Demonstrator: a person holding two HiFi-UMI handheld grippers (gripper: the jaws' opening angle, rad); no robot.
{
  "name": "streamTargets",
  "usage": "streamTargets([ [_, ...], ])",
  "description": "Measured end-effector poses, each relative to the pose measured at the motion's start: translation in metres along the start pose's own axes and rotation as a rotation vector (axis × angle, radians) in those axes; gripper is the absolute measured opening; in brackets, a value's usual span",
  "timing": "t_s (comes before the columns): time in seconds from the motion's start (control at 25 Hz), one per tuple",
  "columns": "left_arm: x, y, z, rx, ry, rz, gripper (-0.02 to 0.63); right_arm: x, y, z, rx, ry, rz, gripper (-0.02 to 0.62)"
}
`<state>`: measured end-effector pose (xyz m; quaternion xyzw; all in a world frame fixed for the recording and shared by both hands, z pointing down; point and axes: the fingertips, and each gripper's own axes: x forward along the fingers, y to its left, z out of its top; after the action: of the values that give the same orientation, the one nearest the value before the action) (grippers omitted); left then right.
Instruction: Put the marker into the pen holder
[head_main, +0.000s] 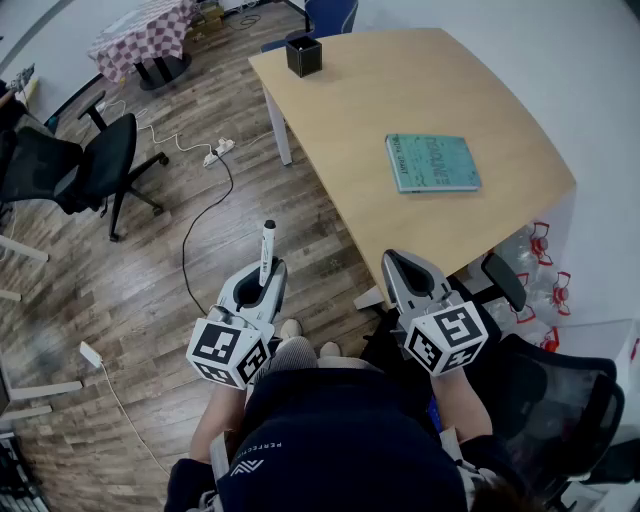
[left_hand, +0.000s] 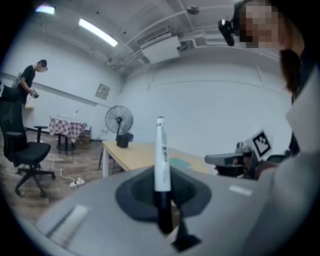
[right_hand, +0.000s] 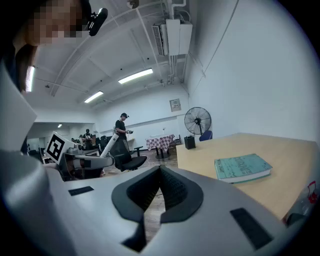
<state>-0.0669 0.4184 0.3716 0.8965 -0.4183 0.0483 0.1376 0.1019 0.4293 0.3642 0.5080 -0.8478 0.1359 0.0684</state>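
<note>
1. The left gripper (head_main: 266, 278) is clenched on the dark lower end of the marker (head_main: 267, 243). The marker's white barrel sticks out of the jaws, pointing away from the person.
2. The right gripper (head_main: 402, 264) is clenched on nothing, jaws together, and is held by the near edge of the surface (head_main: 400, 90).
3. The pen holder (head_main: 303, 56) stands at the far left corner of the surface, well apart from the marker. The carrying step seems to be in hand, and the drop-in is not yet done.
4. The next move likely calls for a long reach forward, then turning the marker down over the holder's open top.
5. The holder sits close to two edges, so a nudge could push it off. The book (head_main: 432, 162) lies to the right, off the path. The floor (head_main: 150, 280) to the left is open apart from a cable (head_main: 197, 228).
</note>
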Motion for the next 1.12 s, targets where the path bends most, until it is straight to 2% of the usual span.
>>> streamTargets([
  [0.28, 0.005, -0.011, -0.006, 0.01, 0.031, -0.002, 0.04, -0.005, -0.008, -0.008, 0.044, 0.017, 0.01, 0.003],
  [0.56, 0.005, -0.003, -0.003, 0.014, 0.037, 0.034, 0.04, 0.013, -0.009, -0.005, 0.05, 0.031, 0.043, 0.003],
  [0.72, 0.006, 0.01, -0.003, 0.015, 0.053, 0.061, 0.04, 0.031, -0.008, -0.009, 0.049, 0.056, 0.057, 0.003],
  [1.12, 0.031, 0.063, 0.009, 0.002, 0.055, 0.064, 0.04, 0.093, -0.008, 0.002, 0.032, 0.105, 0.058, 0.003],
])
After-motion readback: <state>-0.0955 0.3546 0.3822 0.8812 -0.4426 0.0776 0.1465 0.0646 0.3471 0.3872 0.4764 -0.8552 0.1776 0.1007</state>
